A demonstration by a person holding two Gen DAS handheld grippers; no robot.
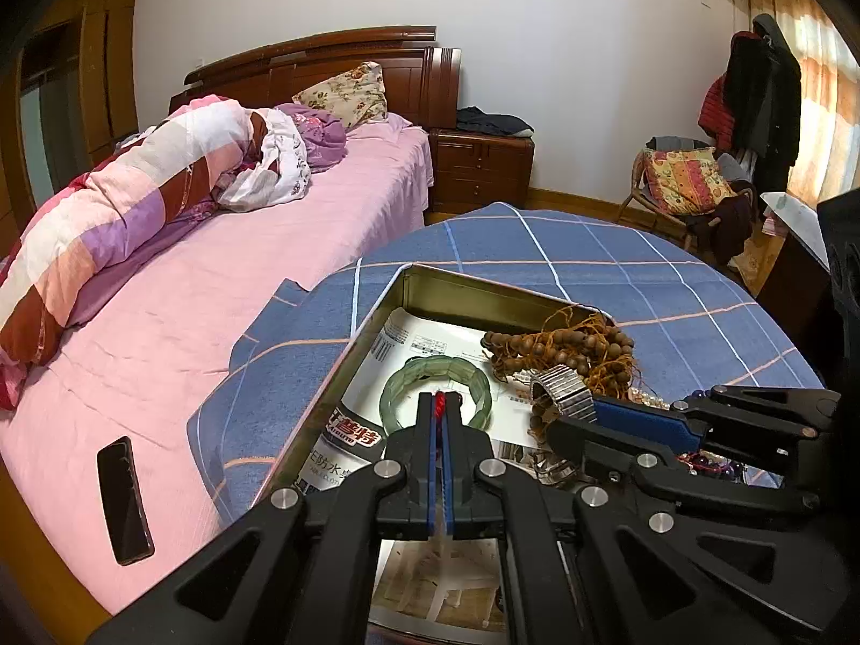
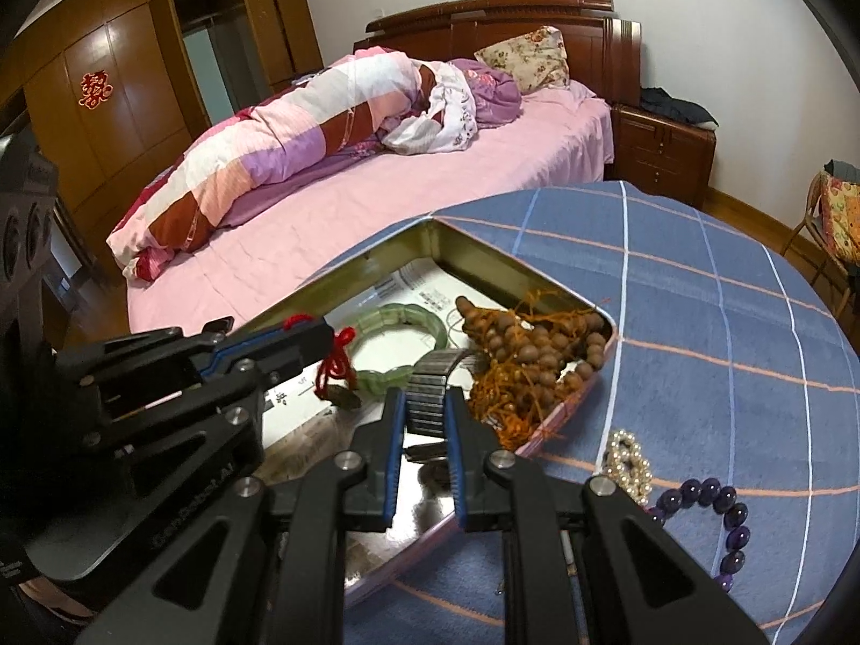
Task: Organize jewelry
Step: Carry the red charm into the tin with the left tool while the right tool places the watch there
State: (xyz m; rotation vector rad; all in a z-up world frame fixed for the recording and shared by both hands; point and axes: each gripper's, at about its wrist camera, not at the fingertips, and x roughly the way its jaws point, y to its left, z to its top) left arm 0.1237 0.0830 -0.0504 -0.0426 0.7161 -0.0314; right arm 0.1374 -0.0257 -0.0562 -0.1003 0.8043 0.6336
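Note:
An open metal tin (image 1: pixel 484 286) lined with printed paper sits on the blue checked cloth. In it lie a green jade bracelet (image 1: pixel 400 387) and a heap of brown wooden beads (image 1: pixel 564 341) on orange cord. My left gripper (image 1: pixel 441 406) is shut on a red cord (image 1: pixel 441 402) just above the bracelet. In the right wrist view this red cord (image 2: pixel 336 363) dangles a dark coin-like pendant (image 2: pixel 344 398). My right gripper (image 2: pixel 426 403) is shut on a silver ribbed metal band (image 2: pixel 427 389) over the tin, next to the wooden beads (image 2: pixel 532 355).
A pearl bracelet (image 2: pixel 629 457) and a purple bead bracelet (image 2: pixel 720 510) lie on the cloth right of the tin. A pink bed (image 1: pixel 242 269) with a rolled quilt stands to the left, with a black phone (image 1: pixel 124 500) on it. A nightstand and a chair stand at the back.

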